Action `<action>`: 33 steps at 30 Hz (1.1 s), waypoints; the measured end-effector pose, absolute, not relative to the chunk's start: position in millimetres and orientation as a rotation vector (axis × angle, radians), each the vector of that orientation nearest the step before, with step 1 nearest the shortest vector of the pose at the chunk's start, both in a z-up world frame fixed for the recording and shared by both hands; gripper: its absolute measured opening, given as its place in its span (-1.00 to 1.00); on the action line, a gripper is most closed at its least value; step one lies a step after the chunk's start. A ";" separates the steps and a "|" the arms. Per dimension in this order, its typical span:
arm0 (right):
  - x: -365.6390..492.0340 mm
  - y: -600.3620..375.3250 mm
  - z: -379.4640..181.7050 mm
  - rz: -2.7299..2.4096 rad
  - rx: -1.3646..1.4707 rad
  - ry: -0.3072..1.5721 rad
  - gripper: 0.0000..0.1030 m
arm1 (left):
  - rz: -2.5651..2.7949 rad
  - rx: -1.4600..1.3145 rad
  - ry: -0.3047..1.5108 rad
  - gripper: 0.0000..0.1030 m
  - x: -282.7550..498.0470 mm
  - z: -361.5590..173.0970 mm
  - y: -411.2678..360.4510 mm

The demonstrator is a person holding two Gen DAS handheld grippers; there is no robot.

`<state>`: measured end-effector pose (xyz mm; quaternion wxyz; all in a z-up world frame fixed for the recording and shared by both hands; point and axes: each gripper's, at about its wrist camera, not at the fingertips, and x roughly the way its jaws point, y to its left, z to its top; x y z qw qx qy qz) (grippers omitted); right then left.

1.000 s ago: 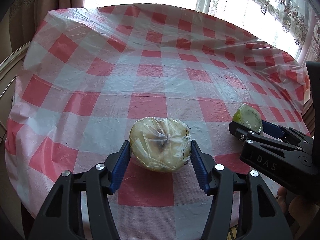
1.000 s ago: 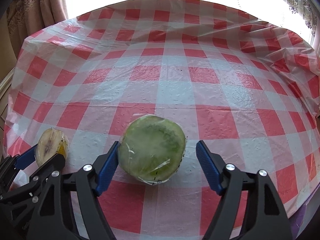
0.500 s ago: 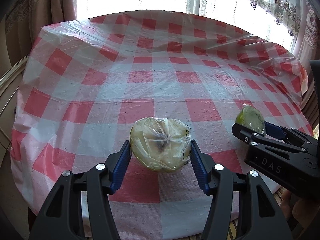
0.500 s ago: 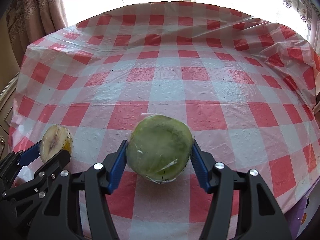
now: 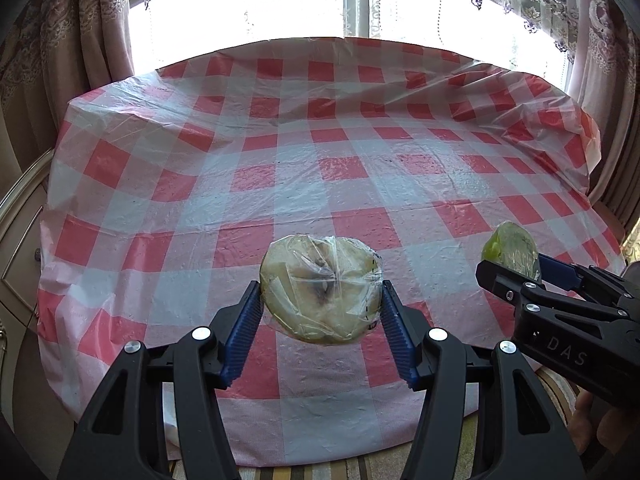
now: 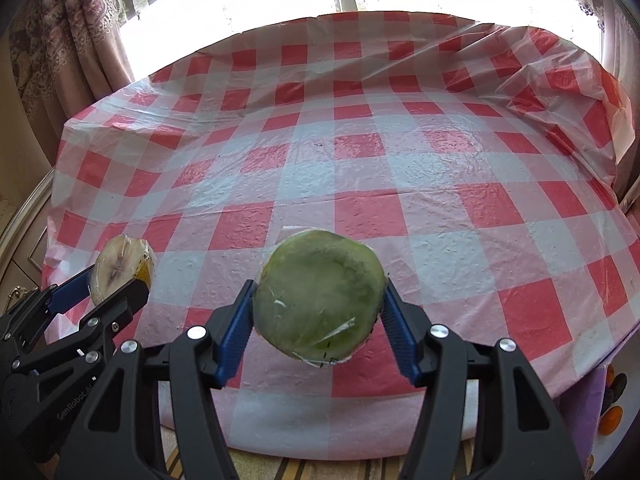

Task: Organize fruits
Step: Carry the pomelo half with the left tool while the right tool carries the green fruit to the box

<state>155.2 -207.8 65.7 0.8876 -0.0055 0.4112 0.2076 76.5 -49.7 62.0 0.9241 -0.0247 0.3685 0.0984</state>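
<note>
My left gripper point(image 5: 322, 302) is shut on a pale yellow fruit half point(image 5: 320, 288) wrapped in clear film, held above the near part of the table. My right gripper point(image 6: 318, 306) is shut on a green fruit half point(image 6: 318, 298), also film-wrapped and lifted off the cloth. In the left wrist view the right gripper point(image 5: 516, 270) shows at the right with the green fruit half point(image 5: 510, 248). In the right wrist view the left gripper point(image 6: 108, 280) shows at the left with the yellow fruit half point(image 6: 118, 266).
A table with a red-and-white checked plastic cloth point(image 5: 320, 168) fills both views. Behind it are a bright window and patterned curtains point(image 5: 80, 32). A cabinet point(image 5: 16, 240) stands at the left. Orange items point(image 6: 612, 416) lie low at the right.
My right gripper closed on the green fruit half. Both grippers rose and drew back with their fruit, so more of the table and window shows.
</note>
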 end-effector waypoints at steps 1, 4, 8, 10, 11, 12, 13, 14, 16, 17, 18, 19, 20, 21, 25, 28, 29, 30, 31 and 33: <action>153.6 -211.8 66.9 0.430 -0.004 0.853 0.18 | 0.195 -0.048 0.758 0.09 76.8 62.6 -53.1; 149.0 -224.9 70.2 0.425 0.017 0.850 0.18 | 0.171 -0.028 0.759 0.09 78.1 64.2 -65.2; 142.0 -242.8 74.7 0.420 0.040 0.846 0.18 | 0.137 -0.011 0.759 0.09 78.9 67.0 -82.2; 138.8 -251.7 76.8 0.414 0.046 0.841 0.18 | 0.119 0.002 0.760 0.09 79.9 67.7 -92.2; 136.9 -256.9 78.0 0.411 0.049 0.840 0.18 | 0.109 0.007 0.761 0.09 80.3 68.1 -97.0; 135.3 -261.6 79.0 0.408 0.051 0.838 0.18 | 0.099 0.013 0.761 0.09 81.0 68.5 -101.8; 133.7 -267.1 80.0 0.402 0.053 0.837 0.18 | 0.089 0.018 0.762 0.09 81.8 68.9 -106.7; 131.8 -273.4 80.8 0.397 0.055 0.836 0.18 | 0.079 0.023 0.762 0.09 82.4 69.5 -112.0; 128.7 -286.2 81.8 0.383 0.061 0.836 0.18 | 0.056 0.036 0.761 0.09 83.7 71.0 -123.5; 126.9 -293.5 82.2 0.375 0.066 0.836 0.18 | 0.044 0.042 0.759 0.09 84.0 71.7 -129.3; 125.0 -300.9 82.7 0.366 0.069 0.836 0.18 | 0.031 0.047 0.759 0.09 84.5 72.3 -135.5; 123.4 -308.3 83.0 0.356 0.072 0.835 0.18 | 0.017 0.054 0.758 0.09 85.0 72.4 -142.2; 121.7 -316.6 83.1 0.344 0.076 0.836 0.18 | 0.002 0.063 0.758 0.09 85.7 72.6 -149.4; 120.0 -324.7 83.1 0.333 0.080 0.836 0.18 | -0.012 0.071 0.758 0.09 86.0 72.7 -156.9; 113.1 -359.2 82.9 0.279 0.096 0.840 0.18 | -0.075 0.100 0.757 0.09 87.0 73.3 -186.6; 107.8 -386.3 83.2 0.233 0.102 0.843 0.18 | -0.122 0.120 0.758 0.09 88.4 72.9 -208.4; 105.9 -395.7 83.6 0.216 0.105 0.843 0.18 | -0.138 0.126 0.760 0.09 89.1 72.7 -215.6; 103.9 -404.6 83.9 0.198 0.105 0.841 0.18 | -0.156 0.133 0.760 0.09 89.3 72.3 -223.5; 101.8 -413.9 83.8 0.178 0.103 0.842 0.18 | -0.174 0.142 0.761 0.09 89.4 71.5 -231.5; 99.2 -431.0 82.6 0.144 0.105 0.849 0.18 | -0.209 0.160 0.763 0.09 89.3 69.7 -248.8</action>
